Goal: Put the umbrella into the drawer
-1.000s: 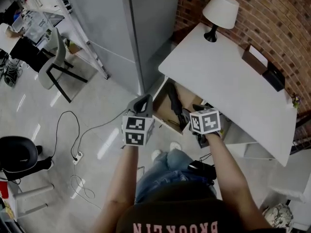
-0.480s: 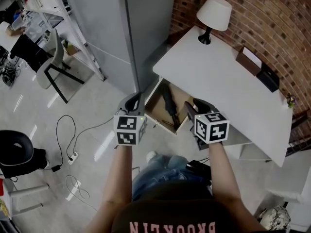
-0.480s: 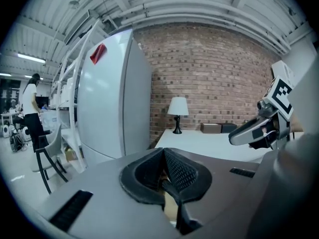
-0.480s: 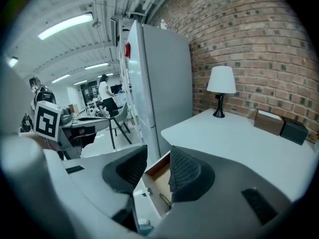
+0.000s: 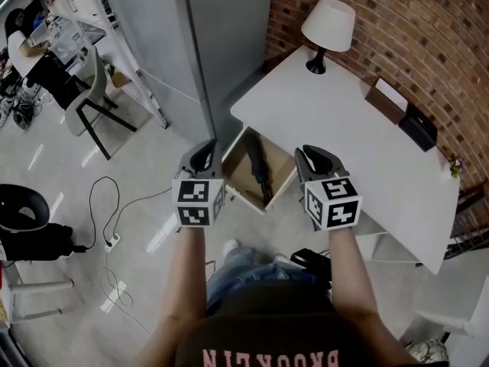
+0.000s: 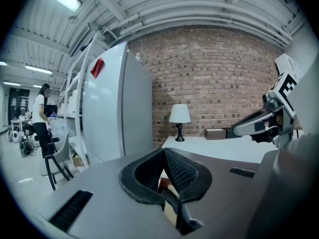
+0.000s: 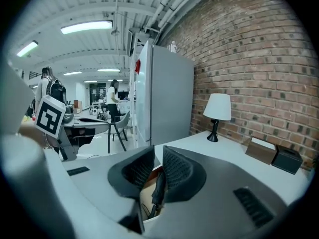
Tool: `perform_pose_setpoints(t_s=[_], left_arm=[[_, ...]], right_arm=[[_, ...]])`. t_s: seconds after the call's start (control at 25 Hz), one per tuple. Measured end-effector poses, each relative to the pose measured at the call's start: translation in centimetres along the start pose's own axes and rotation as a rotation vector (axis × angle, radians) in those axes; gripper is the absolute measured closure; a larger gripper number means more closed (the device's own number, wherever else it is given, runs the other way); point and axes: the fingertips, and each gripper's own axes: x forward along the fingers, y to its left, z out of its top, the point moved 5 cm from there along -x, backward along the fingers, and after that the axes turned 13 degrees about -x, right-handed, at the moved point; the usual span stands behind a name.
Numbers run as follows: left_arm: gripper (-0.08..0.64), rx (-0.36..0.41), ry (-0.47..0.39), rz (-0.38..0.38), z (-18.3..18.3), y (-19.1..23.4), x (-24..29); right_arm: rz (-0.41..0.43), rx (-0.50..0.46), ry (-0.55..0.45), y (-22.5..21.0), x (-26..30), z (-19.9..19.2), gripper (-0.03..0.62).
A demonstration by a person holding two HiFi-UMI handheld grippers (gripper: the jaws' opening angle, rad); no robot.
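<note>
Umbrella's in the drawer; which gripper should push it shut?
Left, probably. The left gripper hangs beside the front edge of the open drawer; the right gripper, jaws just closing on nothing, hangs over the desk side.

Grey L tongs (image 5: 204, 151), R tongs (image 5: 315, 154); jeans (image 5: 252, 270)

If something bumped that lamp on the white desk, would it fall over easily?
Probably tippy: the lamp has a wide white shade over a thin dark stem and small base, so a knock high up could topple it. The shade likely makes it light for its size. Standing near the desk corner, it might slide off.
</note>
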Motion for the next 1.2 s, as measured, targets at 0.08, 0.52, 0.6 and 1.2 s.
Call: perform_pose_setpoints(t_s=[0.08,0.52,0.6,1.2], left_arm=[[0.561,0.017,-0.025,0.014,1.0,-1.3,-0.5],[0.561,0.181,-0.183,0.077,6.7,-7.7,-3.9],[0.561,0.194,-0.217,0.091,7.7,-8.8,-4.6],[0.561,0.234,-0.361,0.171,11.5,-13.2,-9.7]], right_arm=[[-0.013,-0.014,-0.037,-1.2,-0.9,0.4,0.591],[0.013,-0.107,-0.253,-6.0,-6.6,4.4,0.592],[0.002,-0.129,-0.288,-7.0,-7.9,5.3,0.592],[-0.033,-0.233,-0.480,-9.6,-14.3,8.0,0.592]])
